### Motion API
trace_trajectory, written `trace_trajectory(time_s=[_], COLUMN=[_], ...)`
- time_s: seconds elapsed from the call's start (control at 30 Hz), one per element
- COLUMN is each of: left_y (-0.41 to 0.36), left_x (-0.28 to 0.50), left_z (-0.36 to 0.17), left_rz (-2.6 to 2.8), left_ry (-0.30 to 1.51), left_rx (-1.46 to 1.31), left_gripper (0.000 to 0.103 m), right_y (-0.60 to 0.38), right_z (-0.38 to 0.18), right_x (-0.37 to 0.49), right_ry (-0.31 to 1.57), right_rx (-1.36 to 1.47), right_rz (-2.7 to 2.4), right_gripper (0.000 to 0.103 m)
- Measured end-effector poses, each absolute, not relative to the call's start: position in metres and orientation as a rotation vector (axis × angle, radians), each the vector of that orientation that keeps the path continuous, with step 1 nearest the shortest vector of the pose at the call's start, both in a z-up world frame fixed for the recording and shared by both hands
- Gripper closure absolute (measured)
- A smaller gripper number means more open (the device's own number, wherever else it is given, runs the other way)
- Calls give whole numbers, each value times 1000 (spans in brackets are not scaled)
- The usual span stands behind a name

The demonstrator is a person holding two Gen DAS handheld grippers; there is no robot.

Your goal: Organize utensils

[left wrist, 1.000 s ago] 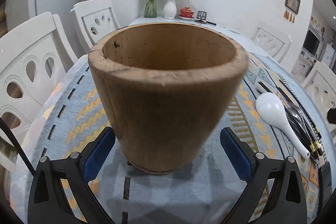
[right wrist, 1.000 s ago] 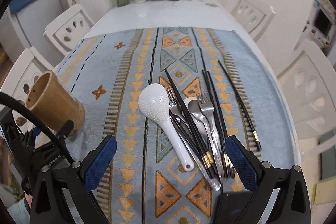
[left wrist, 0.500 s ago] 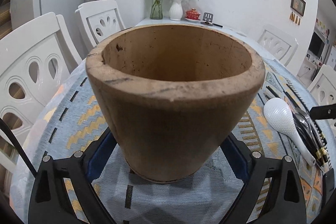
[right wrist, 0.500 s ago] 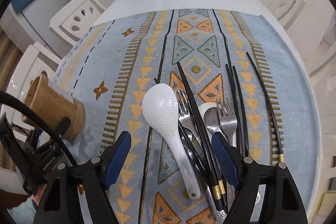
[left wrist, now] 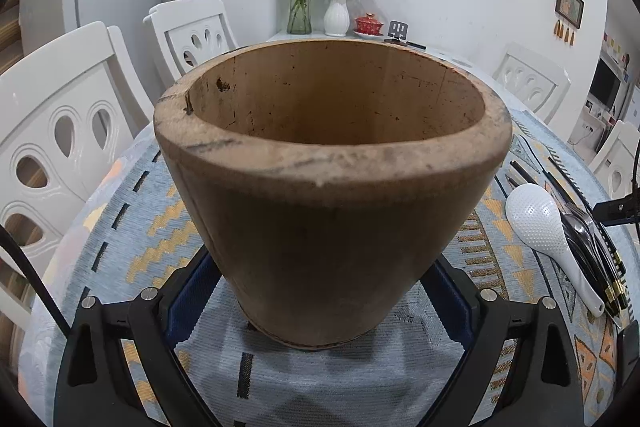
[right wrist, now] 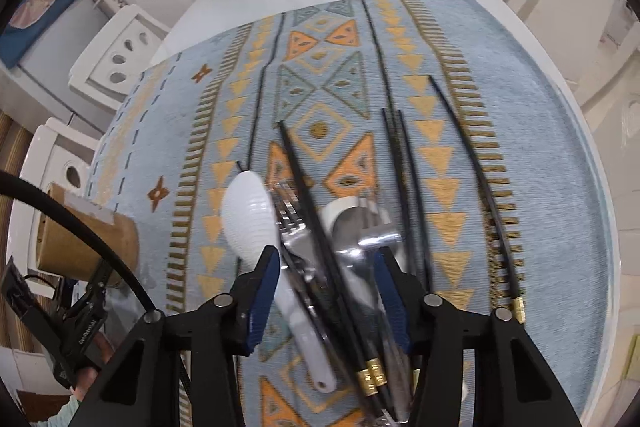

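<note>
Right gripper, jaws just closing around the utensil pile but not yet pressing, is best centred so the chopsticks are gathered evenly.

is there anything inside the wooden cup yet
No, the wooden cup shows only bare inner wall, and the white spoon lies on the cloth.
</note>
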State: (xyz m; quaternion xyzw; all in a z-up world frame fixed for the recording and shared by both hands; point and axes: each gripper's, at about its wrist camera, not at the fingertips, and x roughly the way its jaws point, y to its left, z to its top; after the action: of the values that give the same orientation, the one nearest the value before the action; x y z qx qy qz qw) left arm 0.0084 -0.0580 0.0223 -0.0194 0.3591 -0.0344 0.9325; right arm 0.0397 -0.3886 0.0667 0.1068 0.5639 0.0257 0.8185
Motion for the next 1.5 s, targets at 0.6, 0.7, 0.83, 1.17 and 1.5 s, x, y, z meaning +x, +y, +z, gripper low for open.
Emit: trace_trajectory(time_s=[0.6,0.7,0.83,1.17,1.5], left_y=[-58,-58,-58,-59,-59], left_x=[9,9,9,9,9], left_z=[21,21,21,21,22], left_rz=[-73,-72,-73,-73,-73], left_ry=[737,737,737,737,737], left_rx=[-45,-45,-46,-47,-48], left_gripper=[7,7,7,7,7], right_y=[-422,-422,-416,-395,-379], right_z=[47,42,45,56,52], right_x=[66,68,68,64,67], right_ry=[1307,1317,1311,1295,1349], right_rx=[251,269,237,130,92], right_rz=[67,72,65,37,19], right_gripper=[69,70,81,81,83])
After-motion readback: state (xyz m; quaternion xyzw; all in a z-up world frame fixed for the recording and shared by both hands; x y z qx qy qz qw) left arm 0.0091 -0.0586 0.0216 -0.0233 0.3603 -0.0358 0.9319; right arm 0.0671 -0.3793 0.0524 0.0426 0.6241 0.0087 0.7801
